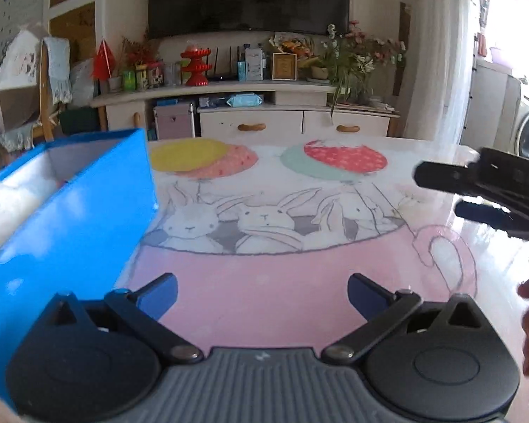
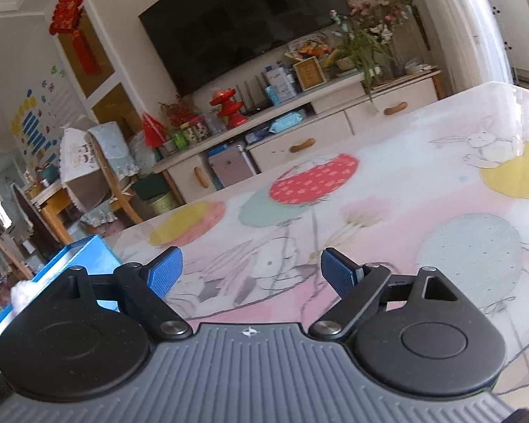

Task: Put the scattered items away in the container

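A blue box (image 1: 70,218) stands at the left of the table, with white fluffy stuff (image 1: 3,208) inside it. It also shows in the right wrist view (image 2: 88,257) at lower left, with a white fluffy ball (image 2: 21,292) at its rim. My left gripper (image 1: 262,296) is open and empty, just right of the box, low over the table. My right gripper (image 2: 252,271) is open and empty above the table; it shows in the left wrist view (image 1: 476,194) at the right edge, held in a hand.
The table carries a pink cloth with rabbits and balloons (image 1: 264,211). Behind its far edge stand a TV cabinet (image 1: 264,105) with ornaments and plants, and a chair (image 1: 35,88) at the left.
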`<action>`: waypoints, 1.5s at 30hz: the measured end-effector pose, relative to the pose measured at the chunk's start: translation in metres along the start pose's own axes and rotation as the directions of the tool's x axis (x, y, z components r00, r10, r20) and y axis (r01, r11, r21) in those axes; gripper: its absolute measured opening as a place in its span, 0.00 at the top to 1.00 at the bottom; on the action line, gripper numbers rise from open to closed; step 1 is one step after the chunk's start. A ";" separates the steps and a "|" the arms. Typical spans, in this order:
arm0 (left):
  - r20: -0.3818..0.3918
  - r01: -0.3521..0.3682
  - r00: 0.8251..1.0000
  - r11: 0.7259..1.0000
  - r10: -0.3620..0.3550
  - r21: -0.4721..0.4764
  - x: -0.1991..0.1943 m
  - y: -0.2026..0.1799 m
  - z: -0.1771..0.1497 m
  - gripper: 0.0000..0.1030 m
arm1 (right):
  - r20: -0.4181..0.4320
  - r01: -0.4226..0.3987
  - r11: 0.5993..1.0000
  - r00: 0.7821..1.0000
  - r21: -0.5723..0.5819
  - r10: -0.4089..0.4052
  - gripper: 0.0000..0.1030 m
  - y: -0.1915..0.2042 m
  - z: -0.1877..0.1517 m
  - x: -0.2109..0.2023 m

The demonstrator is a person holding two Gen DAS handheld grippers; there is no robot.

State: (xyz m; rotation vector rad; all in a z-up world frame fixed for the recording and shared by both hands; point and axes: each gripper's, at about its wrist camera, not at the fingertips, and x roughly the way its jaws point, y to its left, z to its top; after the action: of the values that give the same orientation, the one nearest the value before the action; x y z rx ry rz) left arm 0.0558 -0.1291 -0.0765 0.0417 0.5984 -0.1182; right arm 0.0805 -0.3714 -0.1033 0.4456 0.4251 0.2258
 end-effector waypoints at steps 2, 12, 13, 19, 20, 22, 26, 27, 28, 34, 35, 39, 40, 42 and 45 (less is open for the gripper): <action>0.026 0.009 1.000 1.000 -0.009 0.000 -0.023 0.006 0.002 0.00 | 0.001 -0.018 1.000 1.000 -0.007 0.018 0.00 0.005 0.000 -0.001; 0.127 -0.160 0.979 0.987 0.160 -0.009 -0.098 0.076 0.022 0.00 | -0.029 -0.216 0.975 0.976 -0.040 0.215 0.00 0.105 0.003 0.004; 0.131 -0.180 0.975 0.984 0.180 -0.013 -0.099 0.084 0.023 0.00 | -0.045 -0.213 0.975 0.976 -0.059 0.211 0.00 0.120 0.002 0.005; 0.139 -0.202 0.968 0.977 0.210 -0.067 -0.093 0.124 0.032 0.00 | -0.052 -0.100 0.984 0.994 -0.145 0.094 0.00 0.182 -0.010 0.013; 0.137 -0.198 0.969 0.978 0.206 -0.071 -0.091 0.128 0.034 0.00 | -0.046 -0.080 0.986 0.996 -0.149 0.074 0.00 0.190 -0.010 0.014; 0.134 -0.197 0.969 0.977 0.206 -0.078 -0.086 0.134 0.036 0.00 | -0.033 -0.049 0.986 0.998 -0.157 0.044 0.00 0.202 -0.011 0.015; 0.127 -0.186 0.972 0.978 0.197 -0.093 -0.081 0.145 0.035 0.00 | -0.018 -0.015 0.989 1.000 -0.149 0.012 0.00 0.215 -0.014 0.017; 0.122 -0.187 0.973 0.978 0.198 -0.095 -0.080 0.148 0.035 0.00 | -0.022 -0.010 0.988 1.000 -0.151 0.007 0.00 0.216 -0.016 0.018; 0.118 -0.189 0.973 0.977 0.200 -0.100 -0.079 0.151 0.034 0.00 | -0.028 -0.009 0.988 1.000 -0.154 0.005 0.00 0.217 -0.018 0.020; 0.026 -0.201 0.979 0.976 0.203 -0.087 -0.076 0.157 0.030 0.00 | -0.112 0.012 0.986 0.993 -0.166 -0.031 0.00 0.220 -0.022 0.028; 0.004 -0.201 0.979 0.977 0.201 -0.078 -0.075 0.158 0.030 0.00 | -0.130 0.015 0.985 0.991 -0.172 -0.038 0.00 0.220 -0.021 0.029; -0.047 -0.223 0.974 0.972 0.220 -0.077 -0.076 0.162 0.030 0.00 | -0.242 0.038 0.975 0.966 -0.221 -0.092 0.00 0.229 -0.019 0.034; -0.056 -0.225 0.974 0.971 0.221 -0.079 -0.076 0.163 0.030 0.00 | -0.267 0.034 0.970 0.958 -0.239 -0.100 0.00 0.233 -0.021 0.035; -0.070 -0.230 0.972 0.970 0.225 -0.084 -0.077 0.165 0.030 0.00 | -0.302 0.016 0.962 0.948 -0.272 -0.101 0.00 0.240 -0.021 0.036; -0.079 -0.219 0.974 0.970 0.211 -0.104 -0.079 0.167 0.031 0.00 | -0.325 0.000 0.955 0.940 -0.295 -0.101 0.00 0.247 -0.023 0.037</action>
State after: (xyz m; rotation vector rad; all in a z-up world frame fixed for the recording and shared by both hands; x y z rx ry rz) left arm 0.0290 0.0426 -0.0049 0.0020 0.6632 0.1281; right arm 0.0735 -0.1350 -0.0210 0.1022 0.7276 0.3112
